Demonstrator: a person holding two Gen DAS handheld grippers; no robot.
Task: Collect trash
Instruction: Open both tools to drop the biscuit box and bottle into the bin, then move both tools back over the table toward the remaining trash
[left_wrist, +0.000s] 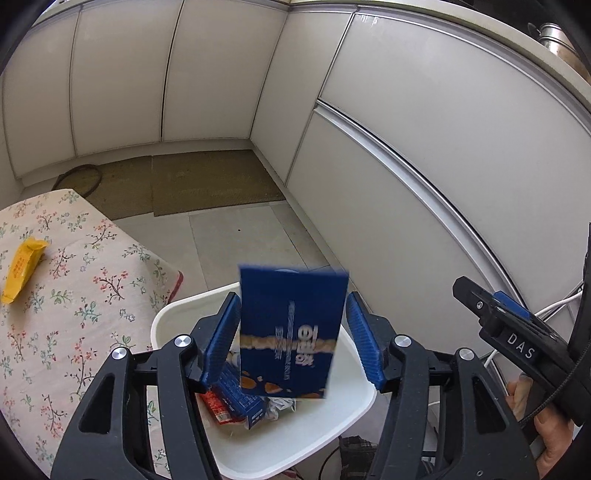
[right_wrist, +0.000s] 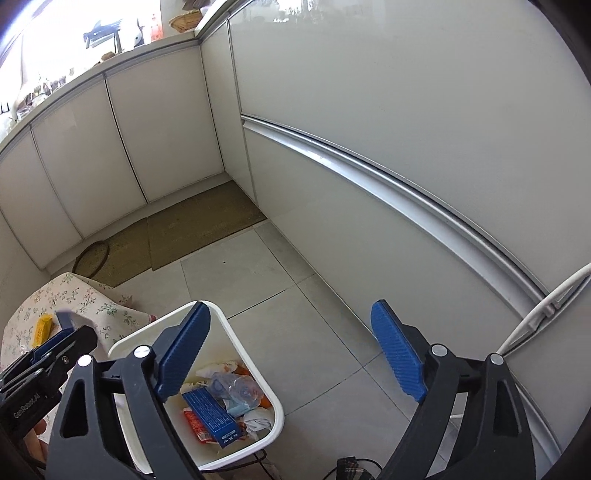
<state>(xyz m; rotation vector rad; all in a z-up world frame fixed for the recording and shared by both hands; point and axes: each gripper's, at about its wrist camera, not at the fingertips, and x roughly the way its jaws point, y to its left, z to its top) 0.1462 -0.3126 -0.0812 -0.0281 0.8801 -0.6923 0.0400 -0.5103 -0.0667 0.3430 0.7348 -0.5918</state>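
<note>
A dark blue carton (left_wrist: 291, 332) hangs blurred between the fingertips of my left gripper (left_wrist: 293, 295), right above the white bin (left_wrist: 166, 317). The pads stand at its top corners and gape away lower down, so it looks loose. In the bin (right_wrist: 236, 339) lie a blue box (right_wrist: 212, 415), a red wrapper (right_wrist: 195, 428), a crushed bottle (right_wrist: 236, 389) and crumpled paper. My right gripper (right_wrist: 291, 304) stands wide open and empty, one finger over the bin's rim and the other over the floor. A yellow wrapper (left_wrist: 22, 273) lies on the floral table.
The floral-cloth table (left_wrist: 92, 295) stands left of the bin. White cabinet fronts (left_wrist: 424, 166) close in the right side and the back. A brown mat (right_wrist: 192, 229) lies in the corner. A white cable (right_wrist: 546, 306) and a plaid cloth (right_wrist: 351, 469) are near the bin.
</note>
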